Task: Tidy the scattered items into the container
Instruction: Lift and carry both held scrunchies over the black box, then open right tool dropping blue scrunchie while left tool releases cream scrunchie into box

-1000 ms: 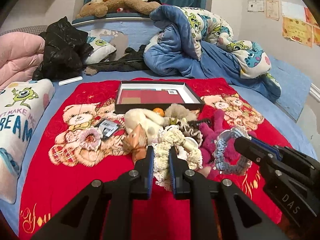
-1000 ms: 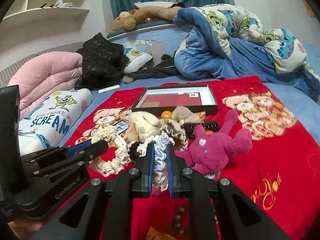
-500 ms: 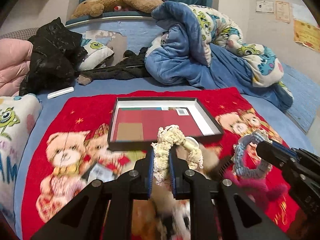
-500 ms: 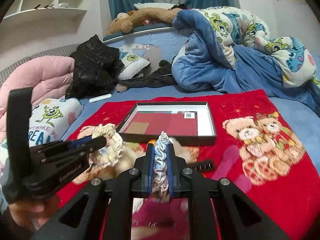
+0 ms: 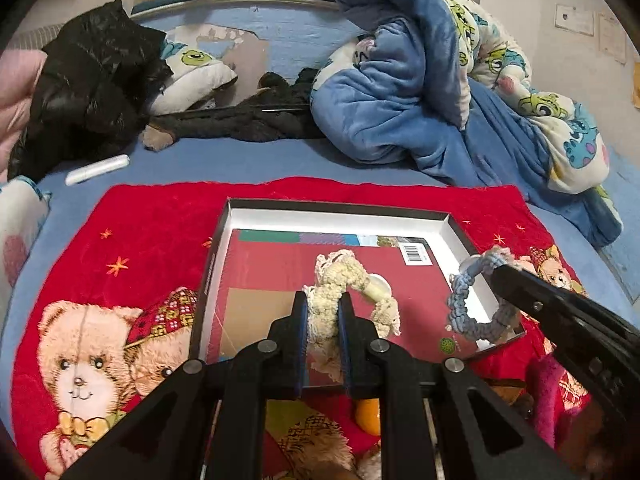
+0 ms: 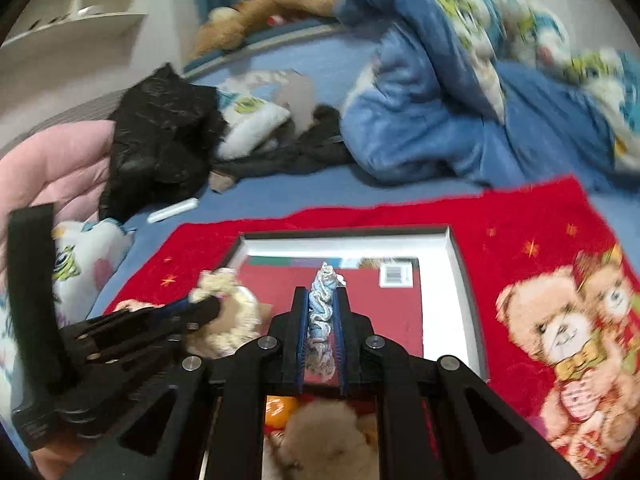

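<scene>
I count two rope rings, one cream [image 5: 352, 280] in my left tool [image 5: 323, 312] and one blue [image 5: 472, 300] in my right tool [image 6: 323, 312]; one box [image 5: 340, 220]; one orange ball [image 5: 368, 416]; one red blanket [image 5: 140, 220].

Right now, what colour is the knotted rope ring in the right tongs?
The knotted rope ring is light blue and grey, shown best in the left wrist view.
</scene>
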Demonstrator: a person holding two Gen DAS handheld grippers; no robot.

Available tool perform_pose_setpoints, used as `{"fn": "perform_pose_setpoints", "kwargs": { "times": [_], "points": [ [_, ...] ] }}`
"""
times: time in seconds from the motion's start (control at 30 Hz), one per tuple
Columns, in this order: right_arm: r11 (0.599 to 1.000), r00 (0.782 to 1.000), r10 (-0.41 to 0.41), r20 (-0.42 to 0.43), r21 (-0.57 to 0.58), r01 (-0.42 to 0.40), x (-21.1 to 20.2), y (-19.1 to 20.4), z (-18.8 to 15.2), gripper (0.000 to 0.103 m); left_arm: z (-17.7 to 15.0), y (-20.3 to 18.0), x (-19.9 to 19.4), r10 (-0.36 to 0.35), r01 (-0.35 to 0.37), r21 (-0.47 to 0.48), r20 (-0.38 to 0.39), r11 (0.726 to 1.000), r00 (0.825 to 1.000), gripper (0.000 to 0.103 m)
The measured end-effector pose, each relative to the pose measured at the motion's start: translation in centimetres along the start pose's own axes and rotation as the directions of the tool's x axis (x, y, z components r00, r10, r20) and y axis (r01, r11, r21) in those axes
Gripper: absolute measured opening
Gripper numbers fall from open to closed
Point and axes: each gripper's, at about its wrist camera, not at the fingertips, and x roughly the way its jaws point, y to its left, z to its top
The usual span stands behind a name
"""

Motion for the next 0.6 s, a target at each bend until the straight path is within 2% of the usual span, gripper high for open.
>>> {"fn": "perform_pose_setpoints", "kwargs": {
  "times": [0.03, 0.1, 0.2, 0.27, 0.4, 0.6],
  "points": [
    [1.000, 1.000, 0.001, -0.009, 0.014, -0.001, 0.6, -0.6, -0.2, 0.012, -0.4, 0.2, 0.4, -0.018, 0.018, 0.013, -0.006, 1.000, 1.000, 0.014],
    [1.000, 1.000, 0.014, -0.018, 0.022, -0.013, 1.2, -1.4, -0.8, 0.013, -0.7, 0.5, 1.3, -0.006, 0.007, 0.015, -0.023, 1.000, 1.000, 0.014],
    [0.997, 0.998, 0.046, -0.047, 0.070, -0.042, 2.4, -2.4, -1.4, 0.013, -0.6, 1.5, 2.5, -0.020, 0.019, -0.030, -0.046, 0.999, 0.999, 0.014],
    [0.997, 0.997, 0.037, -0.061, 0.068, -0.033, 3.2, -2.6, -1.6, 0.013, -0.7, 1.7, 3.0, -0.012, 0.009, -0.040, -0.065, 0.999, 0.998, 0.014],
    [0.998, 0.995, 0.018, -0.098, 0.056, -0.012, 4.5, -2.6, -2.1, 0.013, -1.2, 0.9, 4.6, 0.020, -0.019, 0.008, -0.135, 1.000, 0.991, 0.014],
    [1.000, 0.994, 0.007, -0.106, 0.030, -0.004, 4.8, -2.1, -2.5, 0.013, -1.8, -0.7, 5.1, 0.077, -0.068, 0.071, -0.140, 0.995, 0.987, 0.014]
  ]
}}
